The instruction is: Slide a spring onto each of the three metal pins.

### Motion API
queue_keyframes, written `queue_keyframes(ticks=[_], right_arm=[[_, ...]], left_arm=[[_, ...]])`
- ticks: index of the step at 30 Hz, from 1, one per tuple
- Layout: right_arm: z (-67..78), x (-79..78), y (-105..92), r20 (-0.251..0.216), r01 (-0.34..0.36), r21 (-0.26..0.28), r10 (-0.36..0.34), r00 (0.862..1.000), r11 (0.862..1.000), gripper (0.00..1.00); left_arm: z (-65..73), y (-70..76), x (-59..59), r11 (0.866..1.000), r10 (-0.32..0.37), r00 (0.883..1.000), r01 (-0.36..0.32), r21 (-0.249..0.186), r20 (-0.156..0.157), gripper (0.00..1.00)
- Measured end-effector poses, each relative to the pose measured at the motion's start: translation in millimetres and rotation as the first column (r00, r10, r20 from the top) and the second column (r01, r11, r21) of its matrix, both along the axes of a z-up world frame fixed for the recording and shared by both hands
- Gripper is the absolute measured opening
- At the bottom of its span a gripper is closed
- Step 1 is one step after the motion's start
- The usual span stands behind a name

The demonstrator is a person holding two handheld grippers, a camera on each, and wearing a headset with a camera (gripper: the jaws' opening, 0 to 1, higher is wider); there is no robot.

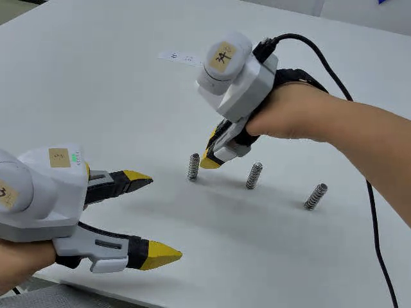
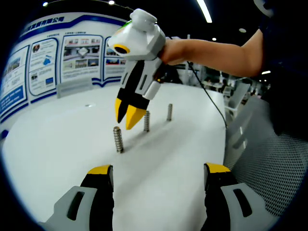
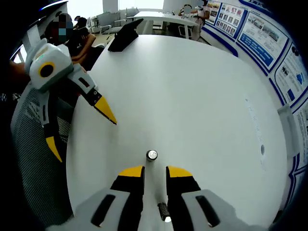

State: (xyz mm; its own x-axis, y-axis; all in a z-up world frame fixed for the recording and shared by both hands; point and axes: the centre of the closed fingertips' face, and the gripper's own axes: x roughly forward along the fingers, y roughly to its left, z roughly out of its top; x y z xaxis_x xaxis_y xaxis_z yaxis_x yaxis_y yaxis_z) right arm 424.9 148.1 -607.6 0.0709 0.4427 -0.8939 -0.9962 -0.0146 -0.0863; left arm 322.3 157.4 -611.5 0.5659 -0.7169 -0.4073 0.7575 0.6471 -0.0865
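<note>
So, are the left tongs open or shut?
Open: the left tongs have their two yellow tips spread wide apart, with nothing between them.

- We note a broad white table [image 1: 96, 83] bearing a small paper label [image 1: 180, 58].
- We record blue-bordered display boards [image 2: 62, 57] along the wall, with strip lights [image 2: 204, 10] overhead.
- We observe a grey mesh surface [image 2: 269, 163] beside the table's edge and further tables [image 3: 149, 17] beyond.

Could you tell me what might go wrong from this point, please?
The right gripper hangs low, tips close beside the leftmost pin in the head view; a sideways drift could topple it, since the pins seem to stand free on the table. Its cable trails past the rightmost pin and might sweep it over.
</note>
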Motion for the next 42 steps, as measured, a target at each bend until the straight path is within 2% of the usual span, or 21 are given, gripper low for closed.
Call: queue_keyframes(ticks=[11,19,26,30,38,42], right_arm=[[13.7,13.1,-27.8,0.029,0.084,0.078,-0.087,0.996,0.993,0.22],[15.1,22.4,-57.4,0.045,0.15,0.114,-0.156,0.987,0.982,0.23],[20.4,25.4,-80.3,0.047,0.201,0.16,-0.21,0.976,0.967,0.27],[25.2,26.4,-93.5,0.043,0.235,0.2,-0.248,0.968,0.951,0.29],[24.5,22.4,-122.3,0.033,0.288,0.241,-0.304,0.952,0.927,0.34],[24.7,19.2,-133.2,0.036,0.292,0.269,-0.313,0.949,0.918,0.38]], left_arm=[[-1.0,-1.1,-1.0,1.0,-0.008,1.0,0.008,0.006,-0.005,0.78],[-2.3,-1.9,-1.7,1.0,-0.013,1.0,0.013,0.008,-0.01,0.78],[-3.7,-2.8,-2.4,1.0,-0.02,1.0,0.02,0.011,-0.016,0.78],[-3.4,-3.0,-2.5,1.0,-0.02,1.0,0.02,0.009,-0.018,0.78],[-4.1,-4.1,-2.9,1.0,-0.027,0.999,0.027,0.01,-0.022,0.78],[-4.3,-4.8,-3.2,1.0,-0.03,0.999,0.03,0.009,-0.024,0.78]])
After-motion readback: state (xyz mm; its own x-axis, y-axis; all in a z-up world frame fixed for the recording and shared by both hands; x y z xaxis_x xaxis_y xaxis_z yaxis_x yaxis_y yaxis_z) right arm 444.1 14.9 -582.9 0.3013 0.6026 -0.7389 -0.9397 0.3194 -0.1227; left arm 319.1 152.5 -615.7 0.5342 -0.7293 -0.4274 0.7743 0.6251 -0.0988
